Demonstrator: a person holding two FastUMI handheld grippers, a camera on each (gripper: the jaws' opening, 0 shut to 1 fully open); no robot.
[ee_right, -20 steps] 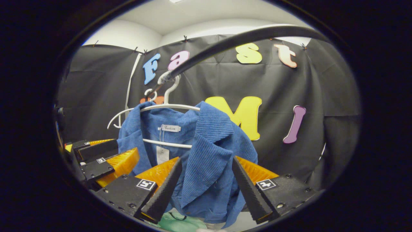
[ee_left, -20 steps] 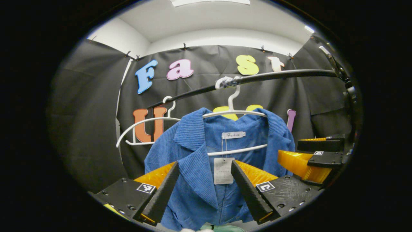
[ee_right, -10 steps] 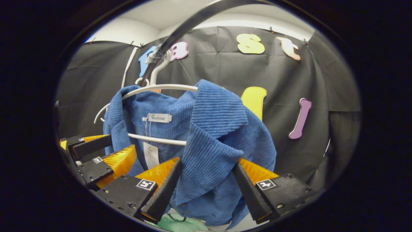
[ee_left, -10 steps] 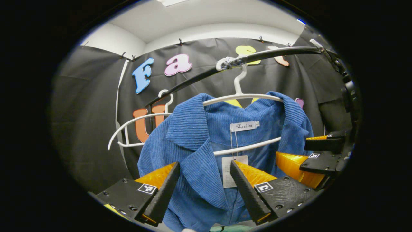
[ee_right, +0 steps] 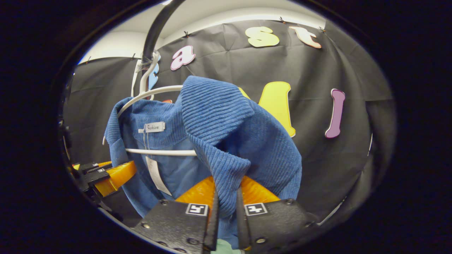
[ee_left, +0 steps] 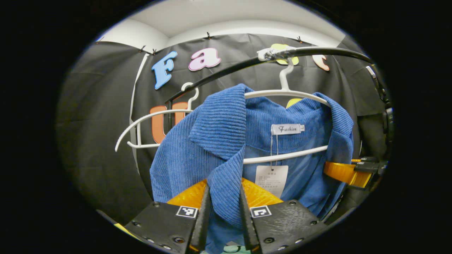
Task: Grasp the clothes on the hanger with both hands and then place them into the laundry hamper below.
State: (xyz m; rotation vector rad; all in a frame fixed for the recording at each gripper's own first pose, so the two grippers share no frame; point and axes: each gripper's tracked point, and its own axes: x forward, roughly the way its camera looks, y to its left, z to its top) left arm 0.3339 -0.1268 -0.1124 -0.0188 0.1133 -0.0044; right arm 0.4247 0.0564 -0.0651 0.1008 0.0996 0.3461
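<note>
Gripping both lapels of the blue corduroy jacket point(ee_left: 212, 141) on its white hanger point(ee_left: 286, 93), left gripper point(ee_left: 223, 211) and right gripper point(ee_right: 226, 211) were clenched; lifting evenly off the hanger before lowering seemed best.

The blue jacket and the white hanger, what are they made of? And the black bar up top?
The blue jacket looks like corduroy: soft, matte cloth with fine raised ribs all over. The white hanger seems to be smooth plastic, though painted metal is possible; it has a slight sheen and rounded, even bars. The black bar looks like a smooth metal or plastic tube, slightly glossy.
</note>
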